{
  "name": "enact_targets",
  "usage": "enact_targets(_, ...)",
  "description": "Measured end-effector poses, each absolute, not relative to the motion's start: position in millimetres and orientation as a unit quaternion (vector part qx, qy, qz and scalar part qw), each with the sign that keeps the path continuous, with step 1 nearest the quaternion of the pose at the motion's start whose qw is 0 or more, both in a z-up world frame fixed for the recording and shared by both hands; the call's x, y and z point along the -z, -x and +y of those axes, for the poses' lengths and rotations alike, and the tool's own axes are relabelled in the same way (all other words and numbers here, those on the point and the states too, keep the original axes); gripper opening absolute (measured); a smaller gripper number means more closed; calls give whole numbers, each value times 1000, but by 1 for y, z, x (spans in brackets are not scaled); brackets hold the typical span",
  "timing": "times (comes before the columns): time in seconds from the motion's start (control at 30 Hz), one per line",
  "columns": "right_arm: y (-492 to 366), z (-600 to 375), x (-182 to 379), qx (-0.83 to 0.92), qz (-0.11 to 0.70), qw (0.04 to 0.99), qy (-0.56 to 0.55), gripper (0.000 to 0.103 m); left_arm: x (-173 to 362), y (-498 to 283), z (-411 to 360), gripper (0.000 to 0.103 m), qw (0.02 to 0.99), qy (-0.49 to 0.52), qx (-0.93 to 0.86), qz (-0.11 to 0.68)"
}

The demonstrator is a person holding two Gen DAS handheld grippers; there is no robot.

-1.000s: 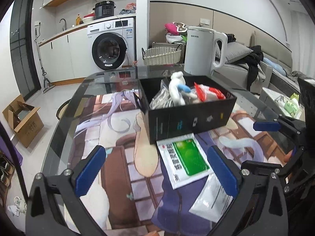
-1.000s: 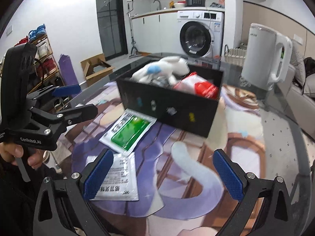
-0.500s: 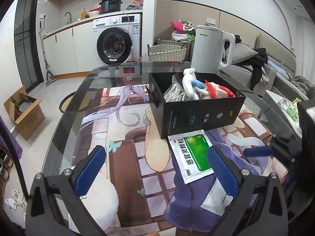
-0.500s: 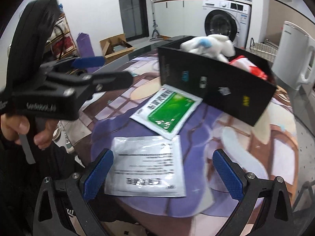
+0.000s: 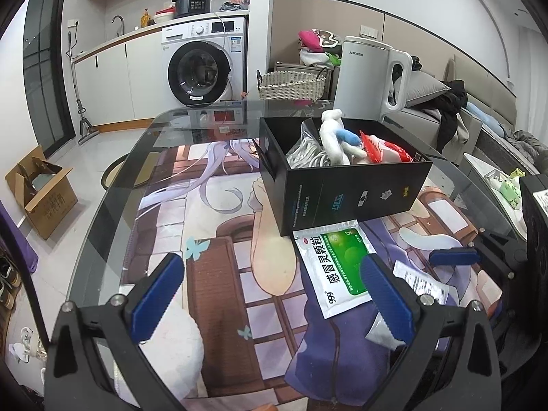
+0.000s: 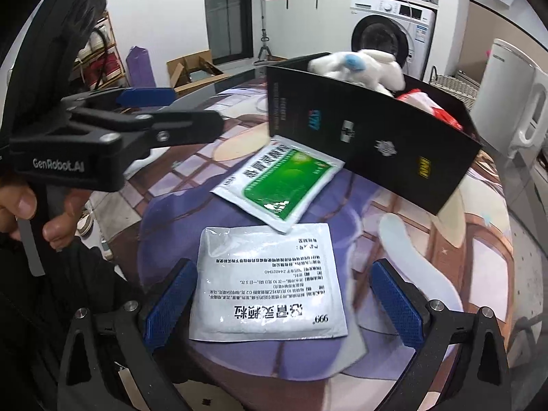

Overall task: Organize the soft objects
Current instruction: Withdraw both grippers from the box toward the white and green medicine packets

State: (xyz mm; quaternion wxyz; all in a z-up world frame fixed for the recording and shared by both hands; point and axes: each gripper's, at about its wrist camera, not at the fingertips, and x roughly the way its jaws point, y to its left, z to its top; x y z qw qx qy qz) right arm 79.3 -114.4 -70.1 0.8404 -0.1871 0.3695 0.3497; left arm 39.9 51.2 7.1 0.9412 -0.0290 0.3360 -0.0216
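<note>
1. Left gripper (image 5: 274, 294) sits low over the printed table mat (image 5: 219, 274), its blue-padded jaws spread wide with nothing between them. From the right wrist view the same tool appears at the left edge, held in a person's hand (image 6: 30, 212).
2. Black box (image 5: 346, 185) stands on the mat past the left gripper, upright and open-topped. Inside it lie a white plush toy (image 5: 334, 137) with a blue patch, a red-and-white packet (image 5: 383, 149) and a clear bag of pale cord (image 5: 304, 150).
3. Green-and-white sachet (image 5: 334, 269) lies flat on the mat, one corner touching the front wall of the box.
4. White sachet (image 6: 269, 281) lies flat just beside the green one, nearer the table edge; the green sachet's corner overlaps its far edge. Its printed back faces up.
5. Right gripper (image 6: 281, 301) has its jaws wide apart, one pad on either side of the white sachet's near end; whether the pads touch it cannot be told.
6. White kettle (image 5: 371, 78) stands on the glass table (image 5: 113, 205) behind the box.
</note>
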Motion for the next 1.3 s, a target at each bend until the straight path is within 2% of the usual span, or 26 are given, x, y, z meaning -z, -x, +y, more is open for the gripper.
enact_targets(0.57,-124,-156,68,-320,383,847,182,102,3,-55,38,103,931,22,42,361)
enact_targets(1.0,-141,-140,67,-337,392,835,191,102,12,-67,33,103,924,22,53,377)
enact_targets(1.07,-139,-140,66,-340,387,836,190,97,14,-69,33,103,924,22,50,379)
enact_targets(1.13,-137,-141,64,-344,381,837,188,83,14,-68,33,103,924,23,51,379)
enact_targets(1.3,-136,-143,61,-349,373,840,184,72,13,-69,34,103,924,25,52,379)
